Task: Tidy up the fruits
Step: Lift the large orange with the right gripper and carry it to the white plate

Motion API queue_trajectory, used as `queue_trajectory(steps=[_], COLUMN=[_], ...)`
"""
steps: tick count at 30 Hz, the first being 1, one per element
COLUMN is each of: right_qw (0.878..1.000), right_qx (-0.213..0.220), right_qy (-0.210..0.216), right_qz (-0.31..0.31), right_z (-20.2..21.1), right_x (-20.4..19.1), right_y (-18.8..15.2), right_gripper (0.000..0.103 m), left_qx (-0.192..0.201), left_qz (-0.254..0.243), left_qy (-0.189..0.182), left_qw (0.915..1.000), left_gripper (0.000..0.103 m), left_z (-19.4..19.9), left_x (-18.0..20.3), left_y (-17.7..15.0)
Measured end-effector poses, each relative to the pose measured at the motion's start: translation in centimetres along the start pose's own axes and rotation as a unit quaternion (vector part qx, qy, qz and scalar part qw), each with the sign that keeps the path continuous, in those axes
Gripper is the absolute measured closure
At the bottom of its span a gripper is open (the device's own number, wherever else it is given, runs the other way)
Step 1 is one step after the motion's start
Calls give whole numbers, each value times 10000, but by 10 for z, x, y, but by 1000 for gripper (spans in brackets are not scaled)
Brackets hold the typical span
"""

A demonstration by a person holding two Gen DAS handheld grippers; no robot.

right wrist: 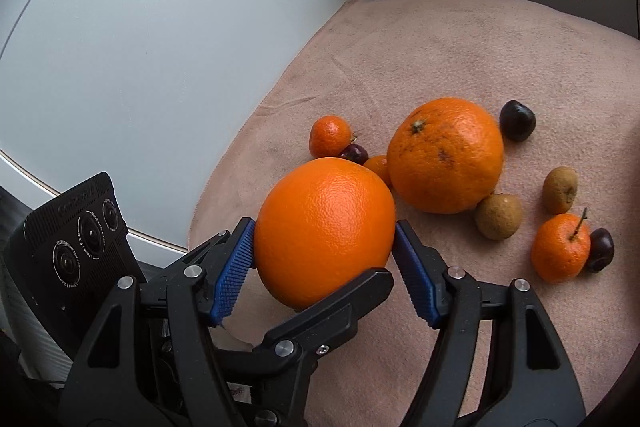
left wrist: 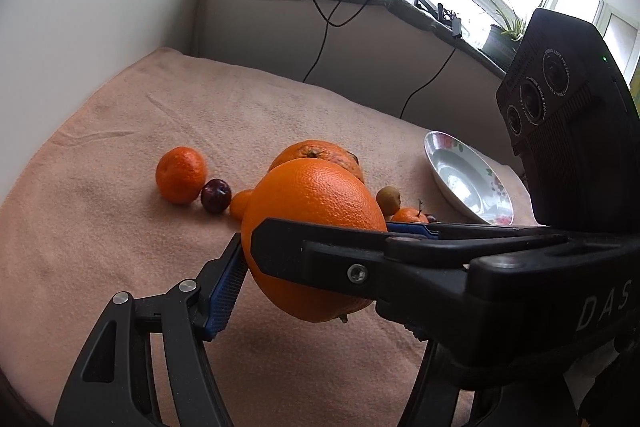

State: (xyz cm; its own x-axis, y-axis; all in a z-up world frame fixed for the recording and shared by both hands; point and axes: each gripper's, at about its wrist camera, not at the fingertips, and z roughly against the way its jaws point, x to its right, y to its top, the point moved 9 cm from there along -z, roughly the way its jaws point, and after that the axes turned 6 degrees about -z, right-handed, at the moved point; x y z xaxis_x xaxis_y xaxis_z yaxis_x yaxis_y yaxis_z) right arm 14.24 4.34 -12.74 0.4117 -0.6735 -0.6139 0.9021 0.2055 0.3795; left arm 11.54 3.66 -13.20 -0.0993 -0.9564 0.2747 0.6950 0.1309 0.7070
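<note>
Both tools grip one orange [right wrist: 324, 231]: right tool [right wrist: 324, 263] pads on its sides, left tool [left wrist: 316, 255] crosswise. I'd release one first, then carry it to the plate [left wrist: 468, 183].

- The held orange [right wrist: 324, 231] sits between both grippers' pads, above the towel [right wrist: 440, 47].
- Behind it lies a second orange [right wrist: 446, 155] — a longan [right wrist: 498, 217] touches it.
- A mandarin [left wrist: 181, 174] and plum [left wrist: 216, 195] touch, left of the oranges.
- The plate [left wrist: 466, 177] rests on the towel's right edge.
</note>
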Motion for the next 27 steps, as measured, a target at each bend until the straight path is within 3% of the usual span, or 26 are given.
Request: queue_trajectory(steps=[27], right_qw=[9926], right_qx=[886], right_qy=[-420], right_qz=[-721], right_z=[126], right_x=[114], right_y=[15], right_gripper=[31], left_qx=[-170], left_qz=[-901], left_qy=[-803], left_qw=[9925], left_gripper=[37], left_z=[-61], left_x=[136], left_y=[34])
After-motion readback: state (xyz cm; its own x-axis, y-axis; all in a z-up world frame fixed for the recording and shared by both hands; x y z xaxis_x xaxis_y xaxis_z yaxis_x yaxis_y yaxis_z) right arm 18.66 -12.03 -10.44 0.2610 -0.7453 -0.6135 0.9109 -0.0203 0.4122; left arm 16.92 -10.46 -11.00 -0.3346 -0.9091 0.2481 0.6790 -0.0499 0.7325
